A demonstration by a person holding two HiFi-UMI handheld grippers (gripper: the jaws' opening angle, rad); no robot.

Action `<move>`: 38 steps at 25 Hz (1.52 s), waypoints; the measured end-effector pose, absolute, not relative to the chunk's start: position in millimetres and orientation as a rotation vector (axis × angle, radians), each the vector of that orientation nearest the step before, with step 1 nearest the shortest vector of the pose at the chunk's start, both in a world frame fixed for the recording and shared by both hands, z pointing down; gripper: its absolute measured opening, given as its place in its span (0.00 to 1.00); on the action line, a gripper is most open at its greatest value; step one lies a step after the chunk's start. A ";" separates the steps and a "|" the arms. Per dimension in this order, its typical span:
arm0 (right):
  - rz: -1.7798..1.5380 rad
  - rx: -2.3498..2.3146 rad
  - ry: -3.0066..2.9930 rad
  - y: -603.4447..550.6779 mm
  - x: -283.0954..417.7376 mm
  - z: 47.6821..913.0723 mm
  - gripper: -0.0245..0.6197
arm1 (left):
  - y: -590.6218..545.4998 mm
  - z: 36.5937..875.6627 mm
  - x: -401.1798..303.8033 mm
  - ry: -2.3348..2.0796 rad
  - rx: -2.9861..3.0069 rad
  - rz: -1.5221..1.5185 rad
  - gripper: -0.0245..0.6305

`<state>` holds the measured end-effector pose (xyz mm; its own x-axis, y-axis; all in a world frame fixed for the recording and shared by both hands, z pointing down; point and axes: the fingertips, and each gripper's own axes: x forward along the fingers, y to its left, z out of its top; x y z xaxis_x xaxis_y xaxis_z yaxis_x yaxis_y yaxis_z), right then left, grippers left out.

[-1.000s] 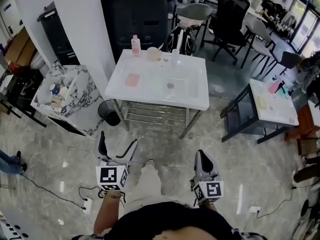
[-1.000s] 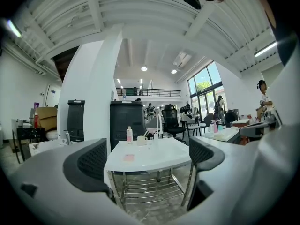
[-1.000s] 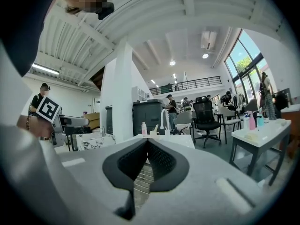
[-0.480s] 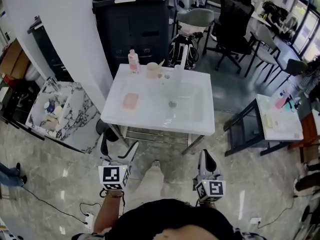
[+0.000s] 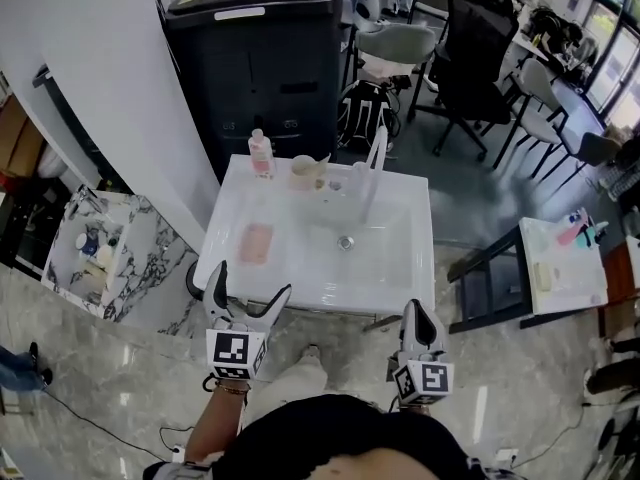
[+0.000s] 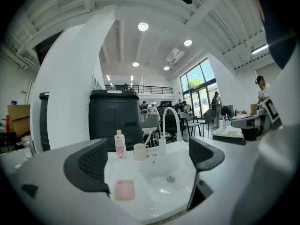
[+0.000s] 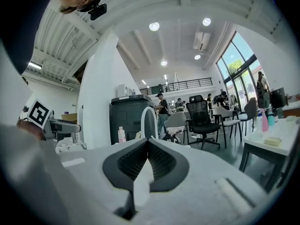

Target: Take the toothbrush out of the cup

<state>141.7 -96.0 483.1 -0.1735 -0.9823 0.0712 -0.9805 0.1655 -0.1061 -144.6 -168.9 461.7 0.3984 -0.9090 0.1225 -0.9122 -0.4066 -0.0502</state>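
Note:
A cream cup (image 5: 304,173) stands on the back rim of the white sink (image 5: 390,278), with a pale toothbrush (image 5: 322,159) leaning out of it to the right. In the left gripper view the cup (image 6: 139,151) is far ahead, between the jaws' lines. My left gripper (image 5: 247,299) is open and empty at the sink's front left edge. Just off the front right edge, my right gripper (image 5: 417,317) has its jaws shut with nothing between them. Both grippers are well short of the cup.
A clear bottle with pink liquid (image 5: 260,153) stands left of the cup, and a pink soap bar (image 5: 256,243) lies on the sink's left ledge. A white faucet (image 5: 372,171) arches right of the cup. A black cabinet (image 5: 265,58) stands behind the sink, a marble side table (image 5: 105,258) to its left.
I have walked up to the sink. It was about a metre ahead before; now both grippers are at its front edge. The jaws keep their states.

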 end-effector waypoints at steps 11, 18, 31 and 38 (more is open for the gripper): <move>-0.240 -2.038 2.347 -150.2 151.5 485.1 0.05 | -229.5 473.2 -112.5 -1.597 2.644 0.229 0.83; -0.301 -2.048 2.366 -153.4 160.7 492.9 0.05 | -247.9 474.2 -93.9 -1.619 2.664 0.260 0.83; -0.254 -2.037 2.391 -191.6 194.4 474.4 0.05 | -346.9 493.3 -69.6 -1.617 2.614 0.284 0.83; -0.256 -2.028 2.395 -209.5 202.2 472.4 0.05 | -409.2 536.1 -49.7 -1.598 2.593 0.376 0.82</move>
<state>202.2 -209.5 472.4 -0.1704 -0.9792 0.1102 -0.9803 0.1572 -0.1192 -49.7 -409.2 536.1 0.4286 -0.8698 0.2445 -0.8875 -0.4559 -0.0662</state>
